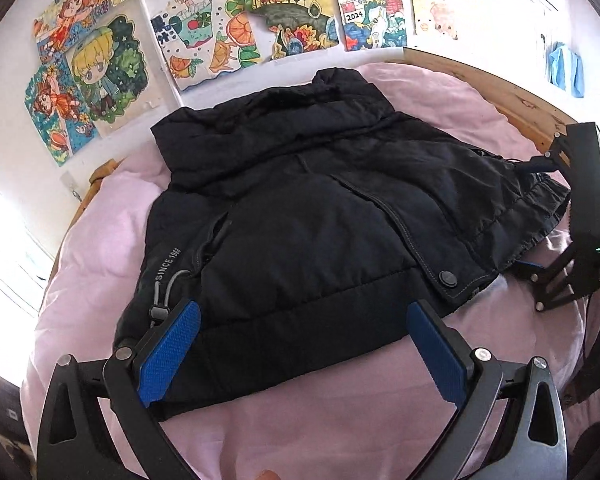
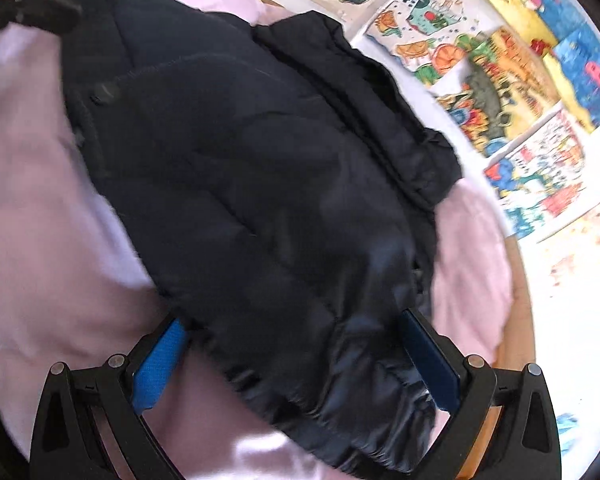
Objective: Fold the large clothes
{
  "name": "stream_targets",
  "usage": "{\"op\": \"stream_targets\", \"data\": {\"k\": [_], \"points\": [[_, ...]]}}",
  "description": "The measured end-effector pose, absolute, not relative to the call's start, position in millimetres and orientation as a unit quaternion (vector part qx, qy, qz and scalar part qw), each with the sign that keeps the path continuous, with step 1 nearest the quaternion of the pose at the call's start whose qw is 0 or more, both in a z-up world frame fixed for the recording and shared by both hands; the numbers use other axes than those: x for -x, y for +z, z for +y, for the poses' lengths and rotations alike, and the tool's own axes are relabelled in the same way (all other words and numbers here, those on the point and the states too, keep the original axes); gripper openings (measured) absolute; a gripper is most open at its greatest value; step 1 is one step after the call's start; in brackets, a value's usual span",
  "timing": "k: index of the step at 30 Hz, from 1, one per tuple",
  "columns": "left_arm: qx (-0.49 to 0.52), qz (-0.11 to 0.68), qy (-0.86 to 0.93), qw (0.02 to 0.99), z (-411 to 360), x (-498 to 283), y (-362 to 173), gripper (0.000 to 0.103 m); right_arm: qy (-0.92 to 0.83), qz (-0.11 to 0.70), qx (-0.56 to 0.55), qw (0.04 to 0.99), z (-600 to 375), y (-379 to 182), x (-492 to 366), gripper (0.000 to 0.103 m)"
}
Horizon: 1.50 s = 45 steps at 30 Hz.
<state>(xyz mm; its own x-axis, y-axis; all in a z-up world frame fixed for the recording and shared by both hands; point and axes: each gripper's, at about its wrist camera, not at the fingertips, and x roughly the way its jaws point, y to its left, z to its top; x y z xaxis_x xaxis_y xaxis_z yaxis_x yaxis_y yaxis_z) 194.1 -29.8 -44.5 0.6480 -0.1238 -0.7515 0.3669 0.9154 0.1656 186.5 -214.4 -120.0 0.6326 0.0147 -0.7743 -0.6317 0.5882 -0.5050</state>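
A black puffer jacket [image 1: 300, 208] lies spread on a pink bed cover [image 1: 340, 420], collar toward the wall. My left gripper [image 1: 304, 316] is open, its blue pads [image 1: 172, 352] straddling the jacket's hem; the left pad rests by a drawcord toggle [image 1: 160, 312]. The right gripper shows at the right edge of the left wrist view [image 1: 540, 212], at the jacket's sleeve side. In the right wrist view the right gripper [image 2: 292, 320] is open, with its blue pads [image 2: 158, 364] on either side of a sleeve end of the jacket [image 2: 260, 180].
A wooden bed frame [image 1: 500, 92] runs behind the jacket. Colourful drawings [image 1: 204, 40] cover the white wall. A bright window [image 1: 4, 248] is at the left. The pink cover [image 2: 40, 220] surrounds the jacket on all sides.
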Motion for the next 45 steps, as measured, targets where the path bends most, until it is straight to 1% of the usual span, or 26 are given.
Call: {"op": "stream_targets", "data": {"k": [4, 6, 7, 8, 9, 11, 14, 19, 25, 31, 35, 39, 40, 41, 42, 44, 45], "points": [[-0.145, 0.395, -0.159, 0.893, -31.9, -190.7, -41.6, 0.101, 0.180, 0.354, 0.425, 0.813, -214.3, -119.1, -186.9, 0.102], [-0.147, 0.392, -0.176, 0.891, -35.6, -187.1, -40.2, 0.101, 0.174, 0.338, 0.425, 0.821, -214.9, -111.7, -187.5, 0.088], [-0.150, 0.390, -0.180, 0.890, -38.3, -185.6, -40.2, 0.101, 0.175, 0.336, 0.418, 0.825, -214.7, -106.5, -192.0, 0.073], [-0.155, 0.387, -0.185, 0.890, -41.3, -183.3, -40.6, 0.101, 0.179, 0.338, 0.408, 0.829, -215.2, -101.3, -194.5, 0.065], [-0.164, 0.384, -0.189, 0.889, -44.9, -181.0, -41.9, 0.101, 0.181, 0.341, 0.397, 0.833, -214.9, -97.0, -197.6, 0.062], [-0.191, 0.381, -0.188, 0.885, -51.2, -178.7, -47.9, 0.101, 0.192, 0.351, 0.367, 0.840, -216.1, -87.1, -204.6, 0.047], [-0.216, 0.383, -0.181, 0.880, -57.1, -178.2, -61.8, 0.101, 0.208, 0.376, 0.309, 0.848, -219.4, -72.4, -214.7, 0.036], [-0.248, 0.378, -0.145, 0.880, -52.9, -186.4, -82.0, 0.101, 0.218, 0.398, 0.214, 0.865, -227.7, -41.5, -237.0, 0.030], [-0.256, 0.356, -0.092, 0.894, -34.2, -199.8, -79.9, 0.101, 0.223, 0.412, 0.123, 0.875, -234.8, -14.2, -260.3, 0.025], [-0.234, 0.362, -0.034, 0.902, -10.8, -218.2, -74.6, 0.101, 0.225, 0.416, 0.071, 0.878, -237.8, 3.9, -279.6, 0.023], [-0.197, 0.388, -0.009, 0.900, 4.2, -227.5, -73.3, 0.101, 0.224, 0.413, 0.055, 0.881, -240.6, 11.0, -288.2, 0.023], [-0.161, 0.389, 0.012, 0.907, 16.4, -228.9, -60.4, 0.100, 0.225, 0.413, 0.061, 0.880, -246.0, 6.0, -285.1, 0.023], [-0.157, 0.381, 0.015, 0.911, 18.1, -227.3, -55.4, 0.098, 0.226, 0.415, 0.067, 0.879, -247.6, 1.8, -283.2, 0.023], [-0.156, 0.375, 0.014, 0.914, 17.1, -224.5, -51.6, 0.090, 0.226, 0.417, 0.073, 0.877, -248.2, -1.9, -281.2, 0.023], [-0.157, 0.367, 0.009, 0.917, 15.5, -221.4, -47.6, 0.085, 0.226, 0.419, 0.077, 0.876, -248.9, -5.0, -280.1, 0.023], [-0.166, 0.357, -0.003, 0.919, 10.0, -216.4, -42.6, 0.061, 0.229, 0.421, 0.094, 0.873, -249.7, -12.8, -276.4, 0.023], [-0.176, 0.350, -0.008, 0.920, 5.7, -213.0, -40.3, 0.057, 0.229, 0.421, 0.103, 0.872, -249.8, -15.7, -274.5, 0.023]]}}
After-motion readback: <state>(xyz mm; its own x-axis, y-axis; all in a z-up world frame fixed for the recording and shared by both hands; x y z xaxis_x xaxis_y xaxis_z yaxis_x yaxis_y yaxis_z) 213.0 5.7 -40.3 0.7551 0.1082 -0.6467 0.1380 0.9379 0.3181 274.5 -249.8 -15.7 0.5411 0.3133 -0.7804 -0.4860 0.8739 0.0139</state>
